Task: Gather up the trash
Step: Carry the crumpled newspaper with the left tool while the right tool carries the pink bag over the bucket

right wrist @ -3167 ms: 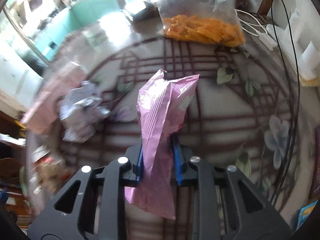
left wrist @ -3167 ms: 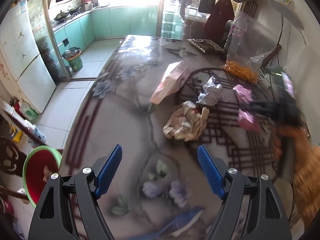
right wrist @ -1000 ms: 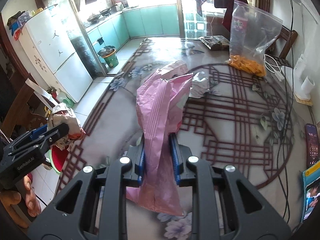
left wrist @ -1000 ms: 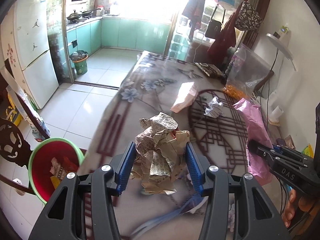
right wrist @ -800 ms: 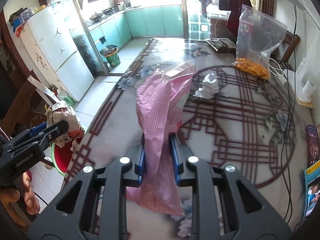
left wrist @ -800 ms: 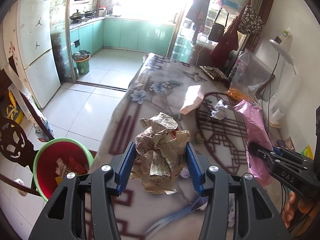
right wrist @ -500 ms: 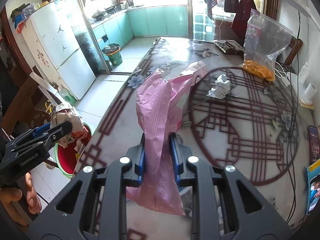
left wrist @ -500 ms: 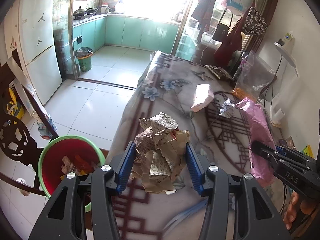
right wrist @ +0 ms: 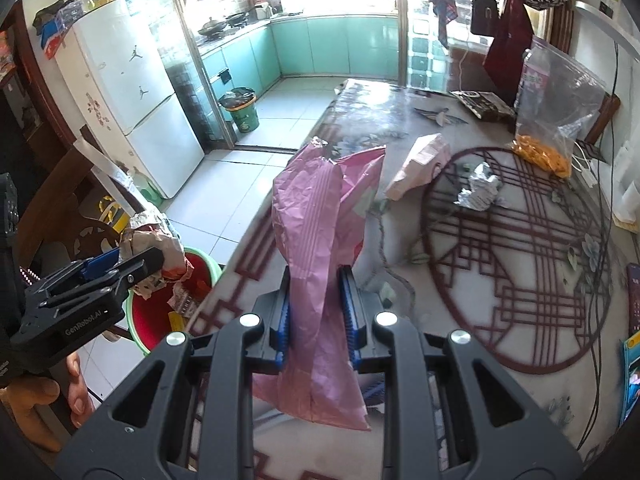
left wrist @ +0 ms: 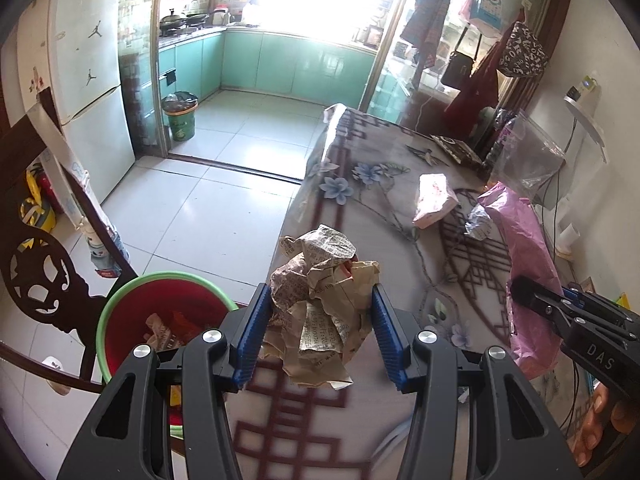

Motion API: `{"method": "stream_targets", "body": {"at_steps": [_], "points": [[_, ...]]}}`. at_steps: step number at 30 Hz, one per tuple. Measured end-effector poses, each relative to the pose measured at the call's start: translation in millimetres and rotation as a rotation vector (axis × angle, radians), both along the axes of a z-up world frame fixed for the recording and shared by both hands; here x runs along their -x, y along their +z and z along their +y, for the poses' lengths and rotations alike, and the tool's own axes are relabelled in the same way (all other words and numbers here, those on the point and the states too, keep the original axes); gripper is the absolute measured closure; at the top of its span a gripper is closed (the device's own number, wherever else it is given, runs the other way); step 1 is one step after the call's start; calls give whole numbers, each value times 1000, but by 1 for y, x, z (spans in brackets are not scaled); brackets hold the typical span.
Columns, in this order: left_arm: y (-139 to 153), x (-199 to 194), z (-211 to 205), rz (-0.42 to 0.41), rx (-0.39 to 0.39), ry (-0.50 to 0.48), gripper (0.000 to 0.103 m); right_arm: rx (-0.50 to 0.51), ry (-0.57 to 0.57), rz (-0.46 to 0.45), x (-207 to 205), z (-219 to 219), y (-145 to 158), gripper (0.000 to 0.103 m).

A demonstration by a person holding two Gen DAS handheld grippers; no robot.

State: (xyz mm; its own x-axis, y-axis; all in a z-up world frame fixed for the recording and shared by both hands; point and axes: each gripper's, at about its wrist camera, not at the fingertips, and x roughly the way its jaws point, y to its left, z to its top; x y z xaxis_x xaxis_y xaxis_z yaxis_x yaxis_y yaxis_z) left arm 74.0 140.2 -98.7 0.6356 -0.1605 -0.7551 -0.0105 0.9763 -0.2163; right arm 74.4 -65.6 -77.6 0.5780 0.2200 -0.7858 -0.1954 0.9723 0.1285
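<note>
A paper wad (left wrist: 320, 304) sits clamped in the left gripper (left wrist: 318, 338), above the table (left wrist: 360, 216) edge beside the red bin (left wrist: 120, 312). The right gripper (right wrist: 318, 320) pinches a pink bag (right wrist: 320, 216) over the table. On the table lie 1 foil ball (right wrist: 478, 192) and 1 pink packet (right wrist: 420, 160).

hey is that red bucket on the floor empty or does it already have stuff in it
Not empty. The red bucket already holds crumpled paper and wrappers at its bottom; how full it is cannot be told.

Crumpled printed paper wad (left wrist: 320, 304), thin crinkled pink plastic bag (right wrist: 320, 216) — glossy tablecloth (right wrist: 500, 272), crinkled foil scrap (right wrist: 478, 192)
</note>
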Motion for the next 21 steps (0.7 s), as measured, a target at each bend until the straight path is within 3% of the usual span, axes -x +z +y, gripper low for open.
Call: {"method": "stream_targets", "body": {"at_steps": [10,21], "points": [[-4,6,41,2,-4,87,55,7,85,-6,-6,44,3,81],[-28,16,106,73,-38,232,55,0,191,22,-11,94,-6,80]]}}
